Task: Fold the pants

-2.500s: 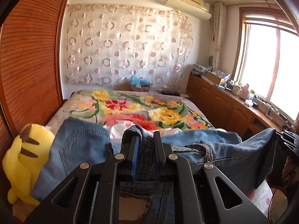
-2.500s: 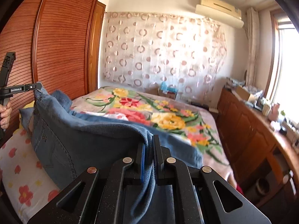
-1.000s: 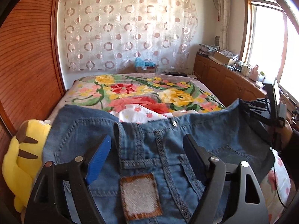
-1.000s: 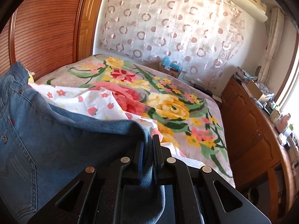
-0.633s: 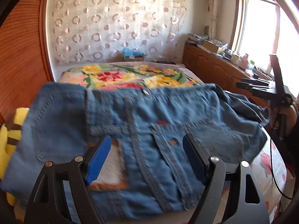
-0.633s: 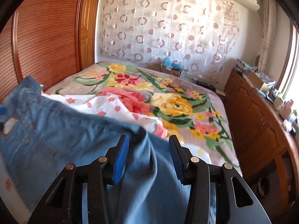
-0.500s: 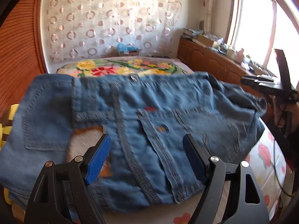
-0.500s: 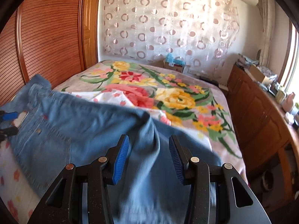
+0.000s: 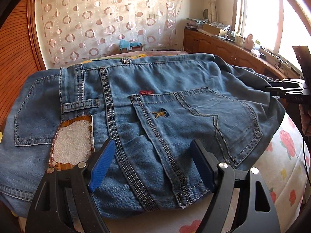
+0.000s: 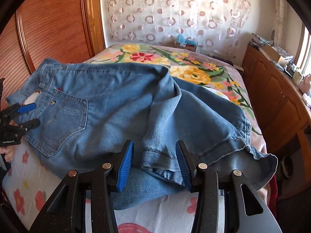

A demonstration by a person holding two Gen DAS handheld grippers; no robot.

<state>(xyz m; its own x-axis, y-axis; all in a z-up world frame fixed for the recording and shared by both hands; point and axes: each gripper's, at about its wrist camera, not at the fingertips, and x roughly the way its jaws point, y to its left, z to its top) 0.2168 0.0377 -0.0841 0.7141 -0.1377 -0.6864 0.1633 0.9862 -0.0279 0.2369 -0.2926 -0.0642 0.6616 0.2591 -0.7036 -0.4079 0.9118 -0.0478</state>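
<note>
Blue denim pants [image 9: 155, 104] lie folded across the near end of the bed, back pocket and waist label up. In the left wrist view my left gripper [image 9: 153, 163] is open, its jaws wide over the waist end, holding nothing. In the right wrist view the pants [image 10: 120, 104] stretch from the waist at left to the leg hems at right. My right gripper [image 10: 153, 161] is open just above a leg hem [image 10: 159, 155]. The left gripper also shows in the right wrist view [image 10: 25, 116], and the right gripper in the left wrist view [image 9: 285, 91].
The bed has a white sheet with red flowers [image 10: 29, 184] near me and a floral blanket [image 10: 186, 66] beyond. A wooden wardrobe [image 10: 52, 25] stands at the left. Low wooden cabinets [image 10: 276, 89] with clutter run along the right under a window.
Both grippers have opened and let go of the pants. The pants have dropped onto the bed and settled flat. Both grippers now hover just above the cloth.
</note>
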